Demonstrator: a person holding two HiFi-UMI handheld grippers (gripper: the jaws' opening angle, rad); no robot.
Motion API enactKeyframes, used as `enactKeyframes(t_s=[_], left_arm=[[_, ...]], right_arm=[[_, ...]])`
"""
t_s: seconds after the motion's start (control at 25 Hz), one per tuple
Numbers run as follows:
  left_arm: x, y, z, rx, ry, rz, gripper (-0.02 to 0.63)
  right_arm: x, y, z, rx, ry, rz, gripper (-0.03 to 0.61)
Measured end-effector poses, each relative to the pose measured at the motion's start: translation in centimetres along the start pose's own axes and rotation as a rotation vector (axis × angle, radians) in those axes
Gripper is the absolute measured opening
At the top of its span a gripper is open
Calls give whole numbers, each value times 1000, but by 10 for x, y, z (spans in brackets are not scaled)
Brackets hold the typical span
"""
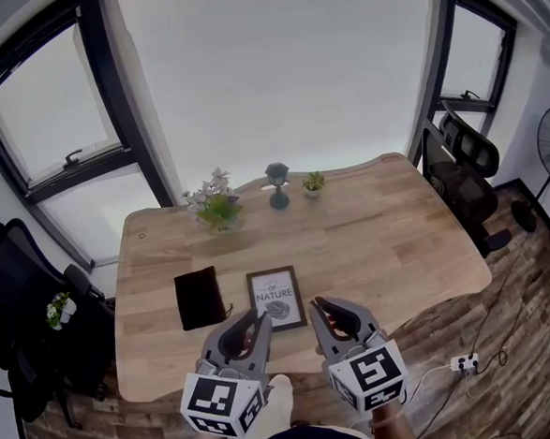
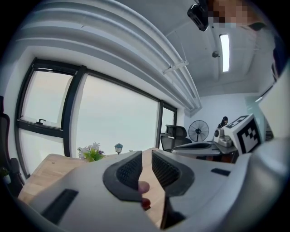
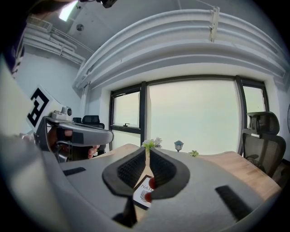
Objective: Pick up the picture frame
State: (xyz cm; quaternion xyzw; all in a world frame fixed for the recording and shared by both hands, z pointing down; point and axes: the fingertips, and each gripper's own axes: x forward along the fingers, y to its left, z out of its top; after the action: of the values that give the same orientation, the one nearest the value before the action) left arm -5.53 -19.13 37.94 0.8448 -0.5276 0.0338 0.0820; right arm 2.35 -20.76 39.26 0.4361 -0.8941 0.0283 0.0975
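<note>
The picture frame [image 1: 276, 298], dark-edged with a white print, lies flat on the wooden table [image 1: 389, 234] near its front edge. In the right gripper view, part of the picture frame [image 3: 144, 194] shows just below the jaws. My left gripper [image 1: 254, 319] hovers at the frame's near left corner, its jaws a little apart with only bare wood showing between them [image 2: 147, 152]. My right gripper [image 1: 320, 304] is just right of the frame's near right corner, its jaws shut with nothing in them [image 3: 147, 152]. Neither gripper touches the frame.
A black pouch [image 1: 199, 297] lies left of the frame. At the table's far edge stand a flower pot [image 1: 218, 208], a small lamp figure [image 1: 277, 184] and a tiny plant [image 1: 314, 183]. Black office chairs [image 1: 464, 168] flank the table. A power strip [image 1: 465, 363] lies on the floor.
</note>
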Motion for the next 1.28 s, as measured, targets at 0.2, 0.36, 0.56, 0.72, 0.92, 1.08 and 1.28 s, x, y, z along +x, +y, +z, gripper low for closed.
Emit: enactKeyframes(t_s=[0.2, 0.36, 0.56, 0.72, 0.92, 1.08, 1.28], left_arm=[[17, 18, -5, -16, 19, -9, 71], [27, 33, -14, -39, 50, -18, 82], [41, 47, -30, -58, 98, -39, 100], [52, 59, -43, -69, 134, -56, 109], [66, 75, -59, -94, 178, -70, 127], [76, 84, -75, -108, 222, -78, 140], [87, 99, -98, -140, 284, -86, 163]], right_arm=[[23, -7, -4, 15, 20, 3, 5], [39, -11, -9, 33, 44, 13, 6], [59, -16, -20, 40, 85, 20, 35], [74, -19, -31, 46, 121, 17, 63], [92, -23, -48, 52, 180, 20, 117], [105, -25, -64, 53, 226, 28, 175], [124, -27, -84, 46, 294, 26, 196]])
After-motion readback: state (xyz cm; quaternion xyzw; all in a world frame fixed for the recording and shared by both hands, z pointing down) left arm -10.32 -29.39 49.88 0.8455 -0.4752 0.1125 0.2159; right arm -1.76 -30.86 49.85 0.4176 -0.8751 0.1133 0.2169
